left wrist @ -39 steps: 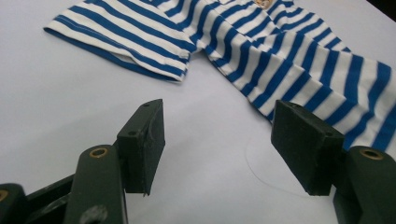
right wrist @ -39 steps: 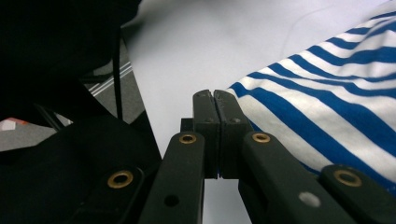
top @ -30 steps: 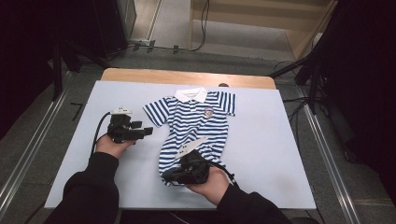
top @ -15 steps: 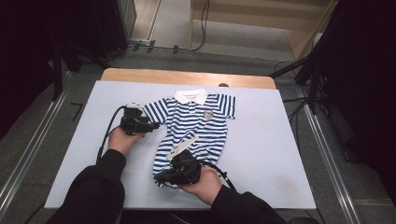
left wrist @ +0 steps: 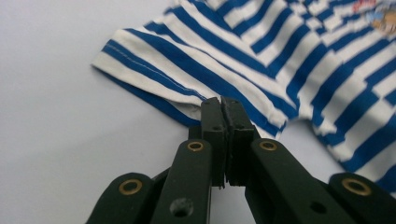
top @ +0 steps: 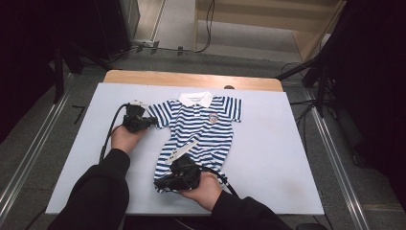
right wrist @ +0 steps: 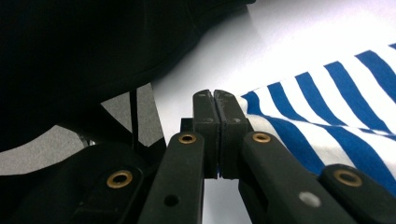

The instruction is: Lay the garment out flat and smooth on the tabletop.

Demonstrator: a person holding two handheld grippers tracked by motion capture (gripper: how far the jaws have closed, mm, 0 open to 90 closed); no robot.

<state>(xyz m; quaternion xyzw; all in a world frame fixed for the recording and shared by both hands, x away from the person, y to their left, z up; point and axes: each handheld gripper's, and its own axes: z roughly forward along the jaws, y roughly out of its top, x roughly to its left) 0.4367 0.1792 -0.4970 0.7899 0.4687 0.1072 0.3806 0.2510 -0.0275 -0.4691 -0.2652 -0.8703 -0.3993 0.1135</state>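
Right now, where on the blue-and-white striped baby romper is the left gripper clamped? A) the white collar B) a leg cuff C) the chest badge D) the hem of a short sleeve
D: the left gripper has just closed its jaws on the hem of a short sleeve of the blue-and-white striped baby romper, far from collar and badge.

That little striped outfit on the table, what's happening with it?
A person works on a blue-and-white striped baby romper spread flat on a white table, with a two-jaw gripper in each hand. The left gripper has just closed its jaws on the hem of one short sleeve. The right gripper is shut at the edge of the romper's lower end, near the person. It looks like the start of a fold, though nothing is lifted yet.
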